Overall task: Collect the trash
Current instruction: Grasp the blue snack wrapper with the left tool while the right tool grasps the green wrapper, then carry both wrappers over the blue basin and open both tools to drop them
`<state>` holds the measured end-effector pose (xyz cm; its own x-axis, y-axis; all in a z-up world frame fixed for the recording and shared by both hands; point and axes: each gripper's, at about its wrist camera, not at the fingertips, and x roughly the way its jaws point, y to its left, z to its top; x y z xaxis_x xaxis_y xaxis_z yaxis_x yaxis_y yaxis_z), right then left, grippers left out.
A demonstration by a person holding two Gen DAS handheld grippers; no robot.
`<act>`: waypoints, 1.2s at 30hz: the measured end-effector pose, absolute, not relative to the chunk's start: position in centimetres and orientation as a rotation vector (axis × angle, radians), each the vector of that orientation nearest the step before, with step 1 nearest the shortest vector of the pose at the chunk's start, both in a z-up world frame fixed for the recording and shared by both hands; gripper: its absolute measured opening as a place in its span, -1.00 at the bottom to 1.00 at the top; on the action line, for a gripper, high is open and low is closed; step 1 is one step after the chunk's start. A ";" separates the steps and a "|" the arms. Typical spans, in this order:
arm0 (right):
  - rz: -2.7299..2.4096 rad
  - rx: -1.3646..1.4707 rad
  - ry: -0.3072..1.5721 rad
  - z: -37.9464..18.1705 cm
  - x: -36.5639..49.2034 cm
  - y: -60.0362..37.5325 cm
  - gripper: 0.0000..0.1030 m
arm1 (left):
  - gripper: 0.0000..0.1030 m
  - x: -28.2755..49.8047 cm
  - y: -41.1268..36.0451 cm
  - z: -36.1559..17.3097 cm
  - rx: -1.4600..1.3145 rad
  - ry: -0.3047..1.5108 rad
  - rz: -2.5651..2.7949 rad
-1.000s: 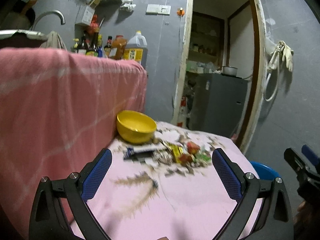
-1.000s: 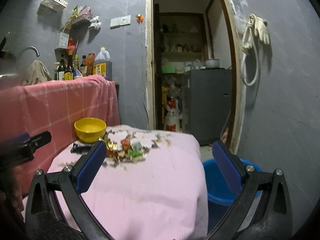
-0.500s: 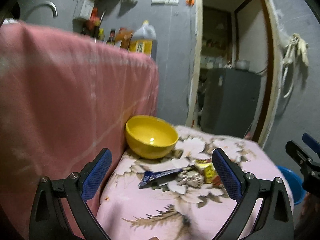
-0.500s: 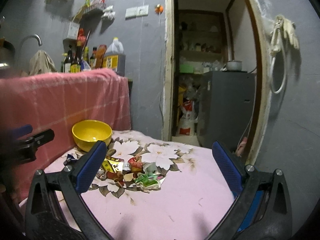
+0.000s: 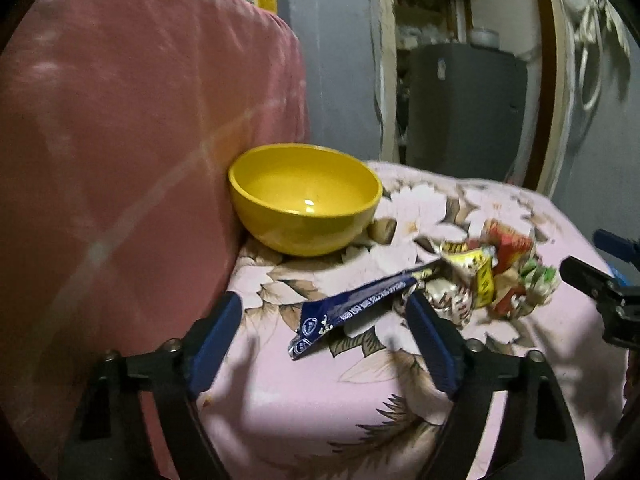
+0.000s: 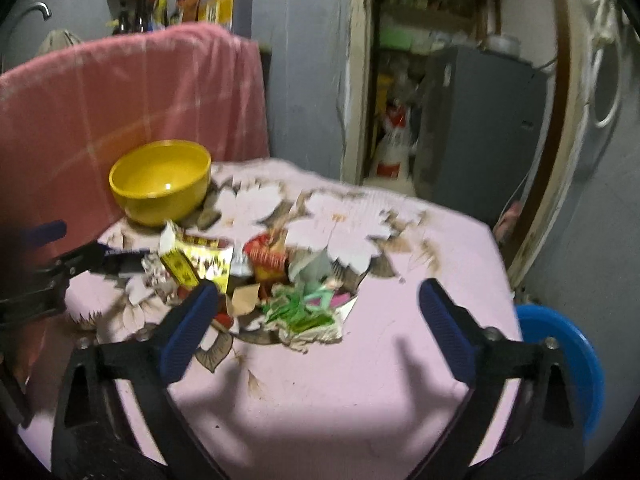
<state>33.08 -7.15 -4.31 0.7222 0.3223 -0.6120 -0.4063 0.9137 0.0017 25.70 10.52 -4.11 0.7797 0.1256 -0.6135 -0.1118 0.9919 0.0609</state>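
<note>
A pile of crumpled wrappers (image 6: pixel 264 280) lies on the pink flowered tablecloth (image 6: pixel 360 380); it also shows in the left wrist view (image 5: pixel 496 272). A dark blue wrapper (image 5: pixel 360 304) lies flat at the pile's left end. My left gripper (image 5: pixel 324 320) is open, low over the cloth, its jaws either side of the blue wrapper's near end. My right gripper (image 6: pixel 316 308) is open, just before the green scraps (image 6: pixel 304 308) of the pile. Neither holds anything.
A yellow bowl (image 5: pixel 304 200) stands behind the trash against a pink-draped counter (image 5: pixel 120 140). A blue bin (image 6: pixel 568 360) sits on the floor right of the table. A doorway and grey fridge (image 6: pixel 480 128) are behind. Bottles (image 6: pixel 224 4) stand on the counter.
Both grippers have moved forward and down toward the trash pile, which now looms much larger. Both stay open.
</note>
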 end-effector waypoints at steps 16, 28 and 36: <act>0.502 -0.084 0.838 -6.8 34.5 -6.7 -0.32 | -0.74 27.1 9.9 -5.3 0.072 0.767 0.036; 0.524 -0.049 0.800 -5.6 32.0 -7.8 -0.69 | -0.89 23.3 8.6 -4.0 -0.099 0.791 0.044; 0.563 0.031 0.717 -3.7 28.8 -9.3 -0.69 | -0.90 19.7 7.4 -1.6 -0.204 0.670 0.057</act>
